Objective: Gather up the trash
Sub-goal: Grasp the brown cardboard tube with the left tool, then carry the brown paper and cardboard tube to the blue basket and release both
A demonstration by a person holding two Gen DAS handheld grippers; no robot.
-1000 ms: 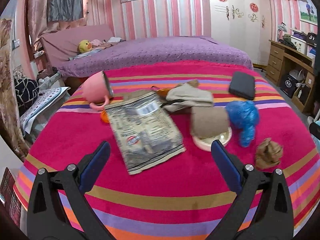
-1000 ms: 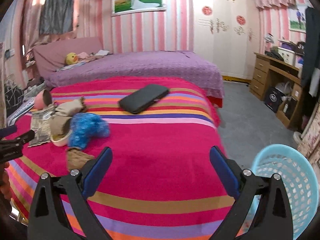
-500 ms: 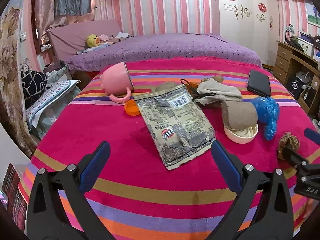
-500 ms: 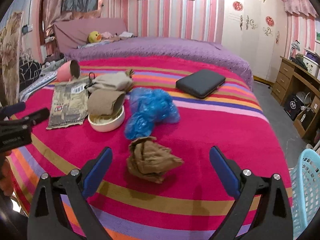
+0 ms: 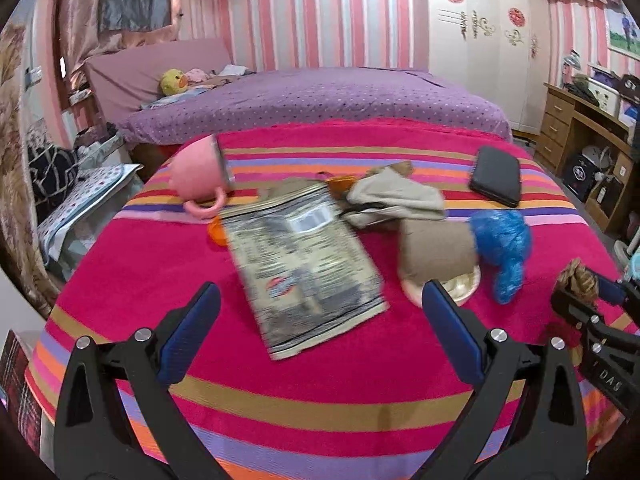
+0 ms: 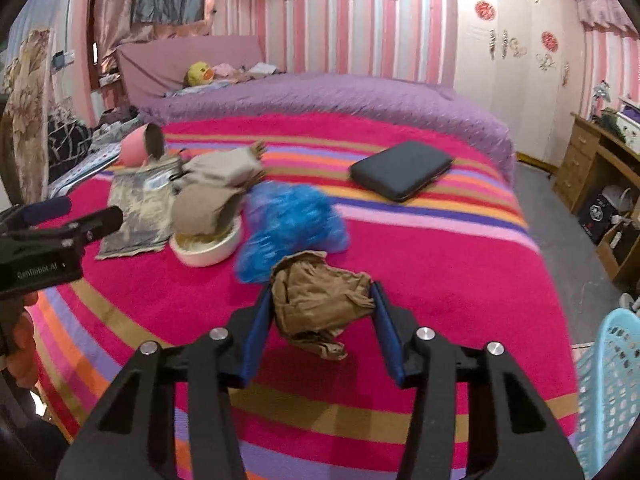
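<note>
My right gripper (image 6: 320,300) is shut on a crumpled brown paper wad (image 6: 320,300) just above the striped blanket; the wad also shows in the left wrist view (image 5: 578,278) between the right gripper's fingers. My left gripper (image 5: 320,308) is open and empty, hovering in front of a flat foil snack bag (image 5: 300,264). A blue plastic bag (image 6: 292,224) lies behind the wad. A white bowl (image 6: 208,248) holds a brown paper roll (image 6: 204,208). A beige crumpled cloth (image 6: 224,168) lies behind it.
A pink mug (image 5: 200,176) lies on its side at the back left, with an orange lid (image 5: 216,232) by it. A black case (image 6: 400,168) rests at the back right. A light blue basket (image 6: 612,392) stands on the floor at the right. A wooden desk (image 6: 600,160) lines the right wall.
My right gripper moved forward over the brown paper wad and closed on it. My left gripper shifted slightly, staying open in front of the foil bag.
</note>
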